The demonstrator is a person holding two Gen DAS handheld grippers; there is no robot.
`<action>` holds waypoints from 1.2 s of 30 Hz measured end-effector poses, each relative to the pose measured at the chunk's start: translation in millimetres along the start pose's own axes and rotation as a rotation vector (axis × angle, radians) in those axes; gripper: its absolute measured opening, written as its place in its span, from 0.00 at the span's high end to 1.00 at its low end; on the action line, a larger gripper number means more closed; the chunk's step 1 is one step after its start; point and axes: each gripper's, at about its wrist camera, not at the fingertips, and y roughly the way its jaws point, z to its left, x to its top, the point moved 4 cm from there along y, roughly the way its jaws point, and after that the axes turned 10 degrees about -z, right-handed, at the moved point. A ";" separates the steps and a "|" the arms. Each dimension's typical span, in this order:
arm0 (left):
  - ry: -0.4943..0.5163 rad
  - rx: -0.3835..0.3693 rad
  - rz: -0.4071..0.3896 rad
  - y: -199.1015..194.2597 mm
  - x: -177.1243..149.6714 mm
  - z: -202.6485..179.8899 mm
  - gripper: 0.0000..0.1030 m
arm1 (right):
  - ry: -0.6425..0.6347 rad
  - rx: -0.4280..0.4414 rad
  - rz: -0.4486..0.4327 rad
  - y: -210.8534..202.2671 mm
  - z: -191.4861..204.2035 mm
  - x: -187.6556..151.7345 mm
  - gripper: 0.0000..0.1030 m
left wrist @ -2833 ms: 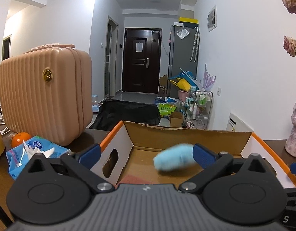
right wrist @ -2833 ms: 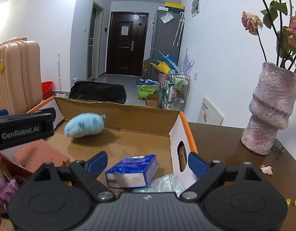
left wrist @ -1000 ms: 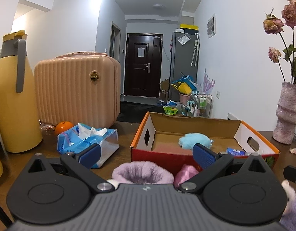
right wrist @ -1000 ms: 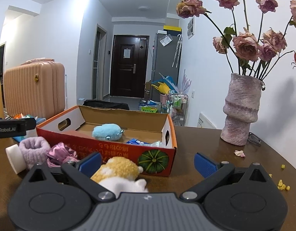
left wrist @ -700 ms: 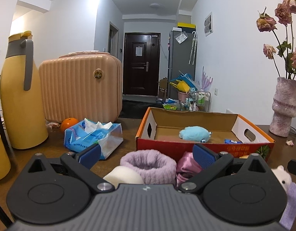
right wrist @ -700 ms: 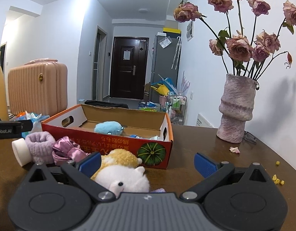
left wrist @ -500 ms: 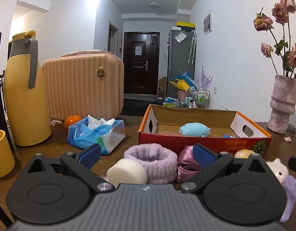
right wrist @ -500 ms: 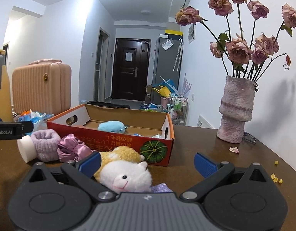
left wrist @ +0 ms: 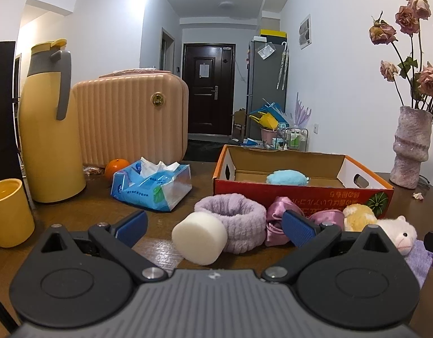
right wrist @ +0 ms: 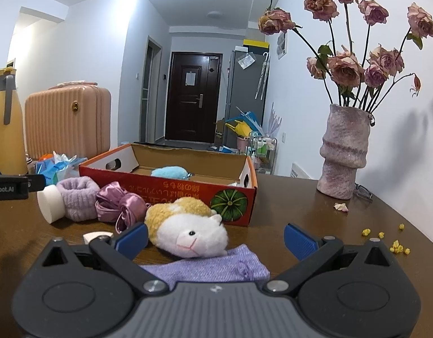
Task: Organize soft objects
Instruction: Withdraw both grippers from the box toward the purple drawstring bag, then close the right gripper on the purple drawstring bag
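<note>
Hovering low over the table [right wrist: 315, 214], the right gripper [right wrist: 215, 236] had its jaws wide apart and empty, and the hamster toy [right wrist: 188, 228] lay in the gap between them, biased toward the left finger at about 11 o'clock. Its long axis ran from 10 o'clock, where the yellow back was, to 4 o'clock, where the white face rested on the purple cloth [right wrist: 213, 267] that spread back under the gripper body. A straight close looked likely to catch the toy obliquely across its body.

The left gripper [left wrist: 213, 228] also had its jaws spread and held nothing. The white foam cylinder [left wrist: 199, 238] sat dead ahead at 12 o'clock, lying on its side against the purple knit band [left wrist: 233, 225], with the pink scrunchies [left wrist: 275, 222] at 1 o'clock.

Beyond, at 12 o'clock, the cardboard box [right wrist: 188, 190] held the blue plush [right wrist: 170, 172]. By my reading the right hand was nearer the hamster, the left nearer the foam.
</note>
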 end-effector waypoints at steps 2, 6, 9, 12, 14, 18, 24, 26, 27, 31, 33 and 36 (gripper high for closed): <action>-0.001 0.000 0.009 -2.1 -2.0 1.7 0.00 | 0.003 0.009 0.004 -1.2 -0.1 -1.2 0.00; -0.004 -0.003 0.015 -5.9 -3.7 4.6 0.00 | -0.004 0.013 0.012 -1.0 2.2 -3.7 0.00; -0.006 -0.005 0.017 -7.2 -4.5 6.0 0.00 | -0.012 0.014 0.024 -0.2 4.4 -6.0 0.00; -0.005 -0.009 0.027 -5.6 -5.9 5.2 0.00 | -0.014 0.023 0.040 1.6 7.0 -9.2 0.00; -0.003 -0.012 0.034 -4.5 -7.2 4.4 0.00 | -0.011 0.030 0.059 4.7 8.6 -12.7 0.00; 0.002 -0.019 0.049 -3.1 -10.2 2.1 0.00 | 0.003 0.023 0.110 16.0 7.5 -22.8 0.00; 0.014 -0.037 0.066 -3.3 -15.8 -3.6 0.00 | 0.057 0.012 0.207 36.4 1.4 -40.4 0.00; 0.016 -0.040 0.070 -3.1 -16.6 -4.3 0.00 | 0.081 0.018 0.236 40.7 -0.7 -44.6 0.01; 0.017 -0.041 0.073 -3.0 -17.3 -4.9 0.00 | 0.094 0.022 0.245 42.1 -2.2 -45.7 0.02; 0.020 -0.046 0.081 -2.1 -19.3 -6.1 0.00 | 0.121 0.035 0.267 44.8 -4.3 -49.1 0.11; 0.022 -0.047 0.084 -1.9 -20.1 -6.6 0.00 | 0.123 0.046 0.282 46.4 -3.5 -50.9 0.19; 0.024 -0.049 0.087 -1.4 -20.9 -7.8 0.00 | 0.145 0.066 0.296 47.7 -3.9 -52.1 0.38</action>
